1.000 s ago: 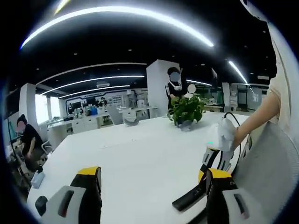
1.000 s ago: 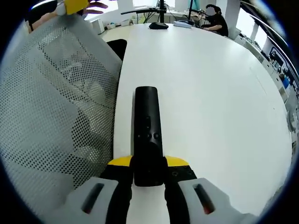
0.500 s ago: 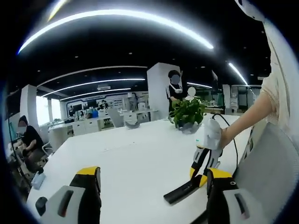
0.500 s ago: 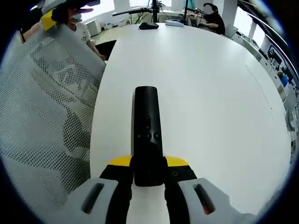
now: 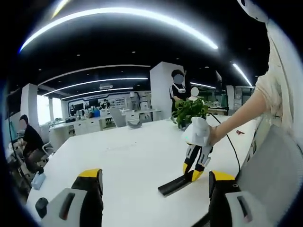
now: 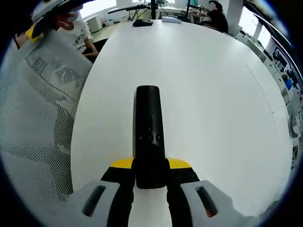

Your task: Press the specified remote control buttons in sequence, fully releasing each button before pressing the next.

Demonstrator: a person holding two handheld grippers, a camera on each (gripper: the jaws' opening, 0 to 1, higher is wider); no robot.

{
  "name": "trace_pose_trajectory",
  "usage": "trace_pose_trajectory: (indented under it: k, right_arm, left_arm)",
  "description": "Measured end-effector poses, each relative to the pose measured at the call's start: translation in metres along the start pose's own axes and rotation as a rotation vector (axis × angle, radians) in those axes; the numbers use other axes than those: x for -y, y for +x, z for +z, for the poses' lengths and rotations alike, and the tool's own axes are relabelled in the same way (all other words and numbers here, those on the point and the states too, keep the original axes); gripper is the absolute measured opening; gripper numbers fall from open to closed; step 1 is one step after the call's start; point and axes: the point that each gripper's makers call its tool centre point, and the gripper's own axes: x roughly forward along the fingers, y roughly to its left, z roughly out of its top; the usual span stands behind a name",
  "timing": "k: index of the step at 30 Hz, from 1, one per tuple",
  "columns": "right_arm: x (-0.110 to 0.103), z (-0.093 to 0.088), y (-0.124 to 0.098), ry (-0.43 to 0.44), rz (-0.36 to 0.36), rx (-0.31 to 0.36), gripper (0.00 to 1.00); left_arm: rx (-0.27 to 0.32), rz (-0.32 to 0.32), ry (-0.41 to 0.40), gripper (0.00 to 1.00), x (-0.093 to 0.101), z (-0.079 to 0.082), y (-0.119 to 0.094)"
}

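Lengthwise, remote control [image 6: 149, 135] clamped between right gripper [image 6: 150, 176] jaws.

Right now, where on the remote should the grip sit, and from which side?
At its near end, coming in lengthwise as the right gripper does now: the remote is long and slim, and gripping that end leaves the buttons further along uncovered.

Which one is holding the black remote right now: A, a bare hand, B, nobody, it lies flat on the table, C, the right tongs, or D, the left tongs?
C: the right tongs are closed on the near end of the remote, above the white table, while the left tongs stand open.
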Motion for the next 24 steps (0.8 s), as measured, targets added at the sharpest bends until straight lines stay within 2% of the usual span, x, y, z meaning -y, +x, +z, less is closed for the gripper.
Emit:
trace_pose_trajectory:
  k: [9, 24]
  right_arm:
    - [0.018, 0.001, -0.002, -0.019, 0.002, -0.008, 0.24]
    - [0.042, 0.005, -0.001, -0.036, 0.020, 0.017, 0.24]
  left_arm:
    - [-0.006, 0.007, -0.006, 0.96, -0.002, -0.001, 0.000]
    - [-0.023, 0.004, -0.011, 0.96, -0.002, -0.005, 0.000]
